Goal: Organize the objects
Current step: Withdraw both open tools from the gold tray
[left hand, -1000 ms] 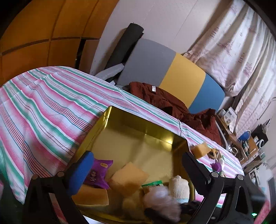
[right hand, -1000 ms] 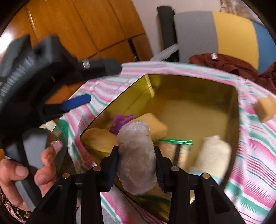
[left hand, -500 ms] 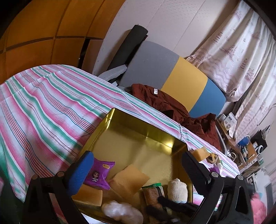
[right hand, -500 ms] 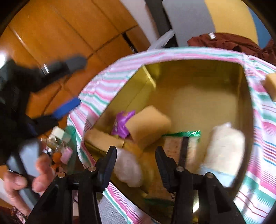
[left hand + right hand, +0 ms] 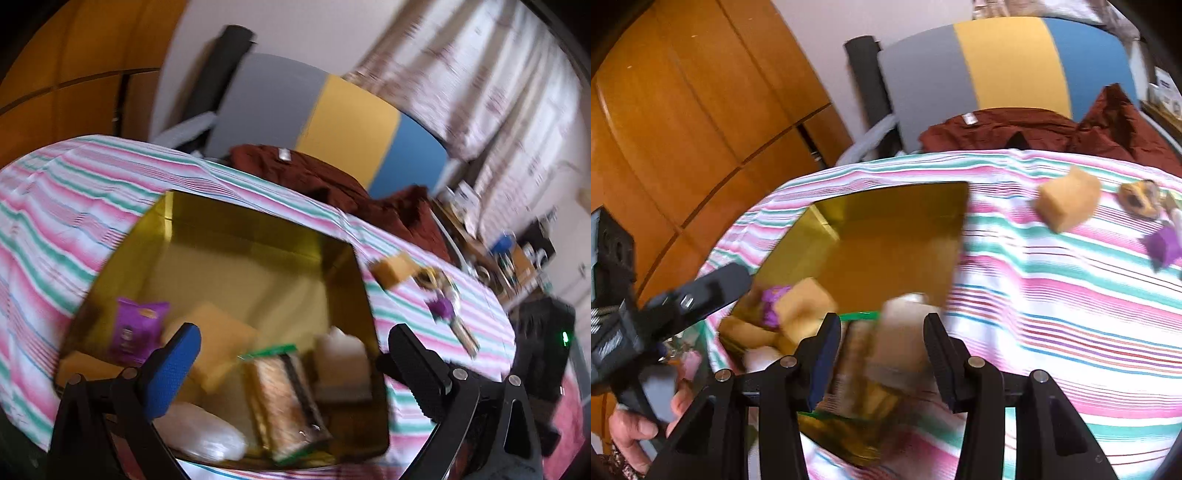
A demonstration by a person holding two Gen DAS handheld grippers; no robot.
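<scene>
Gold tin (image 5: 236, 236): partly filled. Both tools, left (image 5: 291, 354) and right (image 5: 881, 343), parted, empty. Sponge (image 5: 1065, 203) on counter risks being nudged away if approached hastily.

The right gripper (image 5: 882, 332) fills the lower centre of the frame, jaws apart with nothing between them. Behind it, a gold tin (image 5: 894, 240) holds yellow sponges (image 5: 803, 308) and a purple packet (image 5: 772, 306). Another sponge (image 5: 1067, 201) lies on the striped cloth (image 5: 1052, 295) at upper right. At lower left, a hand (image 5: 635, 428) grips the left gripper (image 5: 713, 290).

Motion blur smears the tin's (image 5: 886, 236) contents.
</scene>
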